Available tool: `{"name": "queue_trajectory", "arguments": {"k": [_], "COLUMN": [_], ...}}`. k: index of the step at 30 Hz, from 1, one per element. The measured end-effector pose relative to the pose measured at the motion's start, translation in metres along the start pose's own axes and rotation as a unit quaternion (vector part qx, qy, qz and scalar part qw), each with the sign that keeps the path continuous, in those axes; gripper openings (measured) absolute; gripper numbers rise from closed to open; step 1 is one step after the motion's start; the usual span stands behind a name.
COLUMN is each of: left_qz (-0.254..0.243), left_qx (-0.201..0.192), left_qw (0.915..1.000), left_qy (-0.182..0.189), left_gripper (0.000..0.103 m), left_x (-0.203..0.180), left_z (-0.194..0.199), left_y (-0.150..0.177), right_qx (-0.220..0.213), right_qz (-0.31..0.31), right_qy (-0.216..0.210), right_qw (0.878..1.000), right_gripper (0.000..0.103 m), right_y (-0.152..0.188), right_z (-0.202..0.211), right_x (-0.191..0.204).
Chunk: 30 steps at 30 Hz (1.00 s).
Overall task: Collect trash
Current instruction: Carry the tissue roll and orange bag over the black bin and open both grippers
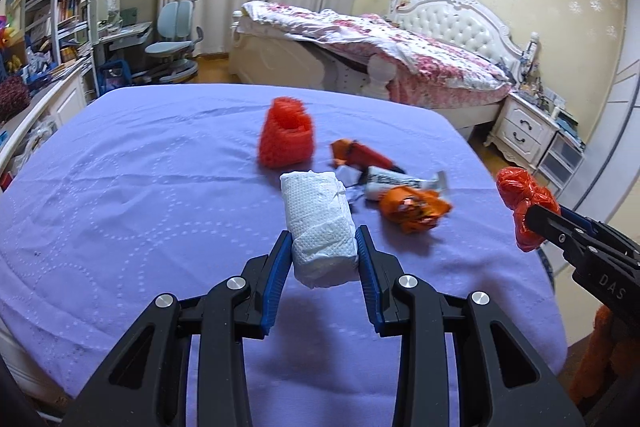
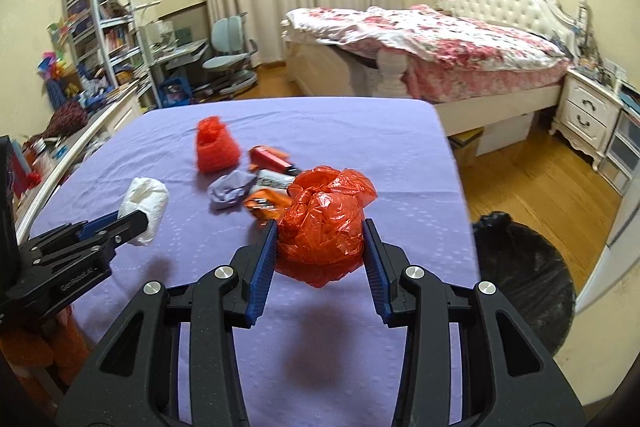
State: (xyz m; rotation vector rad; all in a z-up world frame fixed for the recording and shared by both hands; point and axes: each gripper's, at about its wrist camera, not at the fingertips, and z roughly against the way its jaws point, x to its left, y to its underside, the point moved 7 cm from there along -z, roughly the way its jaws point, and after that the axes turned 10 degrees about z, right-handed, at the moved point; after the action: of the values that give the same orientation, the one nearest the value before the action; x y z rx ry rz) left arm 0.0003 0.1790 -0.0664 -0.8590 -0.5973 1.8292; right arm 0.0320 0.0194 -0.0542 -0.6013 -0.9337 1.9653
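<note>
My left gripper [image 1: 323, 233] is shut on a wad of white tissue paper [image 1: 320, 223] and holds it above the purple tablecloth [image 1: 140, 187]. My right gripper [image 2: 320, 227] is shut on a crumpled red plastic bag [image 2: 324, 223], also lifted; it shows at the right of the left wrist view [image 1: 524, 203]. The tissue and left gripper show in the right wrist view [image 2: 146, 203]. On the table lie a red mesh net [image 1: 286, 137], an orange wrapper [image 1: 412, 207], a white wrapper [image 1: 396, 183], a red-orange packet [image 1: 360, 155] and a crumpled purple paper [image 2: 230, 189].
A bin lined with a black bag [image 2: 524, 275] stands on the wooden floor right of the table. A bed [image 2: 440, 43], a nightstand [image 2: 588, 115], a desk chair [image 2: 230, 55] and bookshelves [image 2: 100, 11] are beyond the table.
</note>
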Motion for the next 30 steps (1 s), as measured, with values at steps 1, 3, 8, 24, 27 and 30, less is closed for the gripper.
{"name": "queue_trajectory", "arguments": {"k": [1, 3, 8, 24, 27, 30], "left_qz": [-0.002, -0.007, -0.033, -0.121, -0.133, -0.144], "left_qx": [0.001, 0.002, 0.003, 0.032, 0.037, 0.043], "left_qw": [1.0, 0.9998, 0.9983, 0.9851, 0.9826, 0.9804], "left_qy": [0.007, 0.021, 0.049, 0.118, 0.124, 0.128], "left_gripper": [0.035, 0.035, 0.035, 0.035, 0.035, 0.035], "left_x": [-0.007, -0.023, -0.065, -0.195, -0.213, -0.228], "left_z": [-0.001, -0.003, -0.008, -0.049, -0.058, -0.067], "left_y": [0.0, -0.001, -0.001, 0.025, 0.029, 0.033], "right_qx": [-0.002, -0.005, -0.008, 0.003, 0.007, 0.013], "right_qz": [-0.004, -0.012, -0.035, -0.087, -0.101, -0.114], "right_qy": [0.007, 0.024, 0.055, 0.111, 0.118, 0.124], "right_qw": [1.0, 1.0, 0.998, 0.99, 0.988, 0.986], "right_gripper": [0.04, 0.04, 0.04, 0.041, 0.041, 0.041], "right_y": [0.002, 0.005, 0.016, 0.052, 0.06, 0.069], "right_z": [0.003, 0.009, 0.02, 0.021, 0.02, 0.019], "right_x": [-0.008, -0.026, -0.068, -0.157, -0.172, -0.185]}}
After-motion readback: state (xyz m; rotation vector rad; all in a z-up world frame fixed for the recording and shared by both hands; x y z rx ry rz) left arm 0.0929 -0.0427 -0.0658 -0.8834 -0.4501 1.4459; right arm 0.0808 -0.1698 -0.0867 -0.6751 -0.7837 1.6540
